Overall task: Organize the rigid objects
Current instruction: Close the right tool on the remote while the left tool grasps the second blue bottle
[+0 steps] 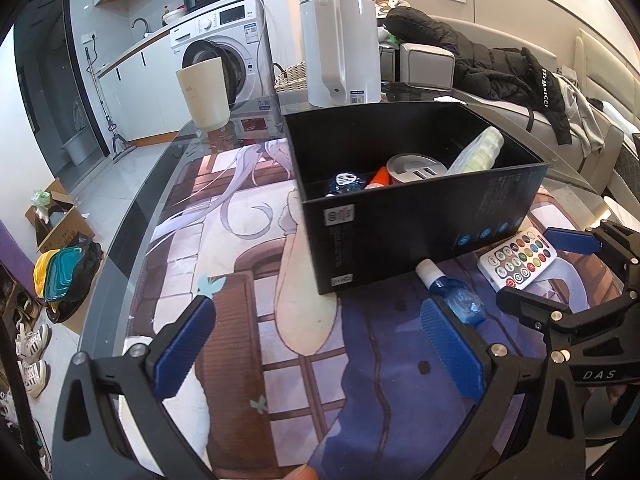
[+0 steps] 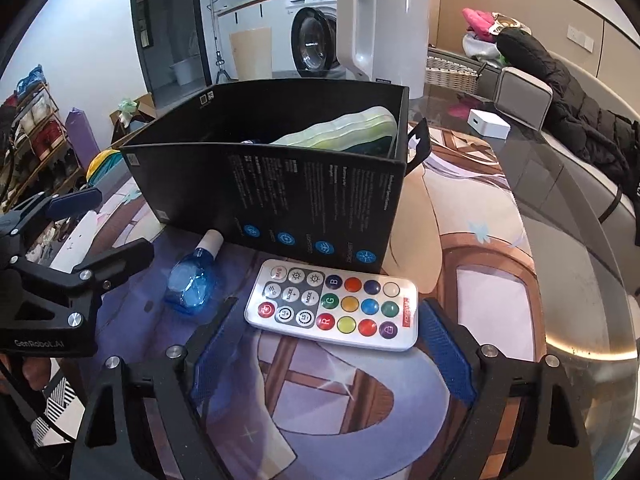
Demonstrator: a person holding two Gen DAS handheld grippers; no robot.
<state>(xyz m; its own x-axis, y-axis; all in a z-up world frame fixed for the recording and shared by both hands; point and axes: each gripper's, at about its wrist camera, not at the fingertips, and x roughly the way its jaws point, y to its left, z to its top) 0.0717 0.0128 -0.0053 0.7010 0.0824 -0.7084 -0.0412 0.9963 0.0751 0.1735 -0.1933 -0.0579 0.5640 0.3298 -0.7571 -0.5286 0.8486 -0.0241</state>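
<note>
Both grippers gape empty before black box: right gripper lined on remote, left gripper beside blue bottle, likely next in.

Ahead of the grippers a glass-topped table carries a printed illustrated mat; beyond its far edge stands a white washing machine under a pale counter, grey floor tiles to the left – a grey sofa with a black jacket off right
</note>
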